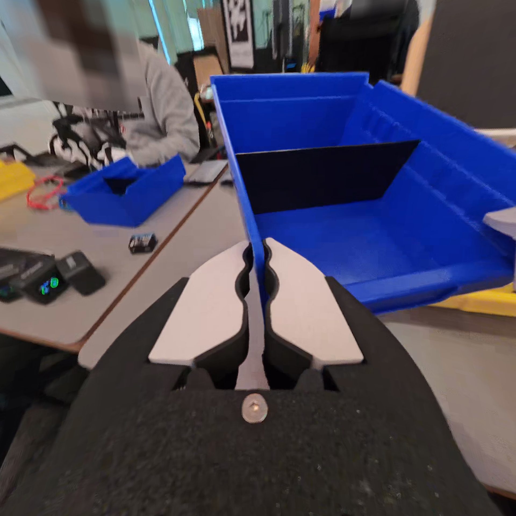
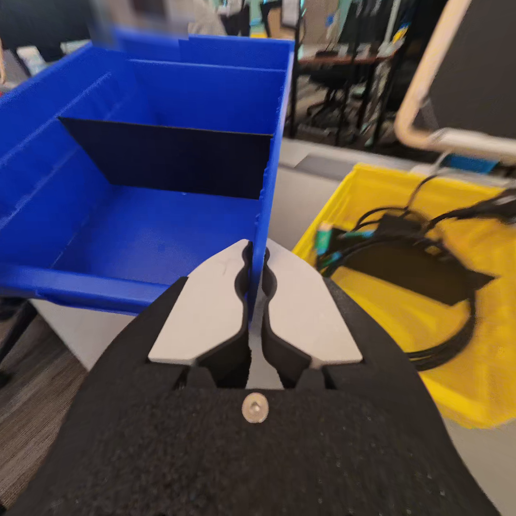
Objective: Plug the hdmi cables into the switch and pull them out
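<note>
A blue bin with a black divider fills the middle of the left wrist view. My left gripper is shut on the bin's left side wall. In the right wrist view my right gripper is shut on the right side wall of the same blue bin. The bin's near compartment holds nothing. A tip of the right gripper shows at the bin's right wall in the left wrist view. Black HDMI cables with green plugs lie coiled in a yellow bin to the right.
A second blue bin, a red cable, several small black devices and a small black box lie on the neighbouring grey table. A person in a grey top sits behind it. A pale tube frame stands at right.
</note>
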`<state>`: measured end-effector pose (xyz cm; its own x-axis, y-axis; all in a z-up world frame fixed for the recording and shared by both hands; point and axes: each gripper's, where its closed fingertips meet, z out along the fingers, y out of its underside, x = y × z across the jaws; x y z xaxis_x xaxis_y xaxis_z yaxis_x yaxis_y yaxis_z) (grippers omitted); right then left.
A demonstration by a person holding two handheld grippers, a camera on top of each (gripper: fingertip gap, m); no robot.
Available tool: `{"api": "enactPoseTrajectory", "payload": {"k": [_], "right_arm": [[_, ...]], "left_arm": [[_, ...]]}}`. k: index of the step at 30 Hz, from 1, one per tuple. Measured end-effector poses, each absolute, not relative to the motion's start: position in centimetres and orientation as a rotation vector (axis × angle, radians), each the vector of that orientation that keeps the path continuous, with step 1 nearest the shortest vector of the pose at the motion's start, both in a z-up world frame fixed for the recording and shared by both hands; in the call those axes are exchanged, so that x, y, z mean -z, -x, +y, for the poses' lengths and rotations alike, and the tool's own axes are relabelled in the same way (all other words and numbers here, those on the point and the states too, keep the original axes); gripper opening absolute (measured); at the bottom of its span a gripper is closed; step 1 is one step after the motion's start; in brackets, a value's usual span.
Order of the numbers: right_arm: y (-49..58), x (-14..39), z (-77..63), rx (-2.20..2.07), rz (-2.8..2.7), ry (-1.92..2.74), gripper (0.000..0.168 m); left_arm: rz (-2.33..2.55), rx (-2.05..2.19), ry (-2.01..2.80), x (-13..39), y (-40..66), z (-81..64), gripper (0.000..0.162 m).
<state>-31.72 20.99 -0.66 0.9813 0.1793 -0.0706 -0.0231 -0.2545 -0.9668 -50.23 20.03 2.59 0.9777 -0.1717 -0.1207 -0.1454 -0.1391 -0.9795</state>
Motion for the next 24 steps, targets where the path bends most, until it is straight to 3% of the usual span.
{"api": "enactPoseTrajectory", "payload": {"k": [5, 11, 14, 18, 21, 24], "right_arm": [[21.8, -7.2, 18.5, -0.013, -0.011, 1.686, 0.004], [3.9, -8.4, 13.0, 0.2, 0.233, 1.674, 0.004], [-5.9, -5.1, 9.7, 0.262, 0.381, 1.723, 0.004], [-16.7, 2.7, 5.9, 0.368, 0.415, 1.945, 0.004], [-21.2, 8.6, 3.3, 0.274, 0.444, 2.076, 0.004], [-23.8, 12.3, 2.1, 0.284, 0.429, 2.088, 0.004]], "left_arm": [[0.368, 0.168, 1.574, -9.3, 39.7, 20.8, 0.005], [0.586, 0.346, 1.51, -11.1, 20.0, 20.3, 0.004], [0.696, 0.404, 1.562, -7.1, 9.3, 19.0, 0.004], [0.823, 0.464, 1.77, 2.3, -1.7, 16.7, 0.004], [0.888, 0.484, 1.891, 8.7, -5.9, 14.3, 0.005], [0.921, 0.502, 1.886, 11.7, -7.8, 12.5, 0.006]]}}
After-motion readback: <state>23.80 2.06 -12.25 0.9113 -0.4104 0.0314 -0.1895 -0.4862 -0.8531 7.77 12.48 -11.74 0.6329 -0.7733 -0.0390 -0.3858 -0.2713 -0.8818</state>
